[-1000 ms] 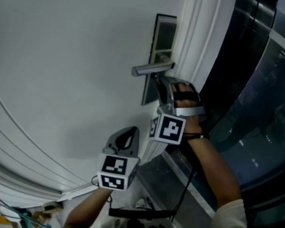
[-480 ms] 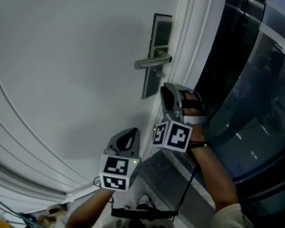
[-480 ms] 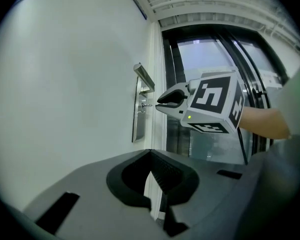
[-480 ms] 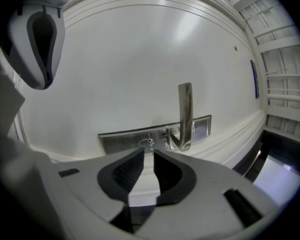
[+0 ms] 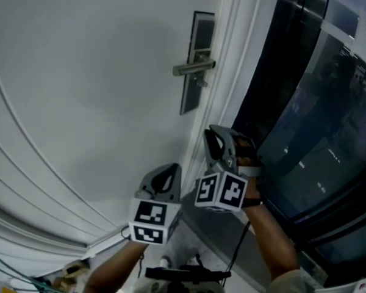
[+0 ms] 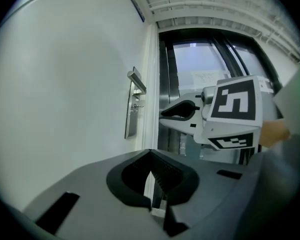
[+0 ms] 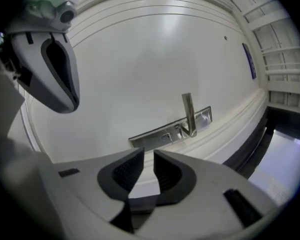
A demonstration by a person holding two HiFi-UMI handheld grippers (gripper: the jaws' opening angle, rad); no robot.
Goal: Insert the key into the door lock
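Observation:
The silver lock plate (image 5: 195,63) with its lever handle (image 5: 194,68) is on the white door (image 5: 97,72). A small key (image 5: 202,83) sticks out of the plate just under the handle; it also shows as the key (image 6: 136,106) in the left gripper view. My right gripper (image 5: 216,140) hangs below the plate, well clear of it, its jaws a little apart and empty (image 7: 146,156). My left gripper (image 5: 165,177) is lower left, close to the door face, with jaws (image 6: 151,170) closed on nothing.
The white door frame (image 5: 232,54) runs beside the lock. Right of it stand dark glass panels (image 5: 317,115). Clutter lies on the floor (image 5: 73,273) at the bottom left. A cable (image 5: 238,249) hangs from the right arm.
My right gripper has drawn back from the lock, down and away from the door, leaving the key in the plate. The left gripper has stayed about where it was.

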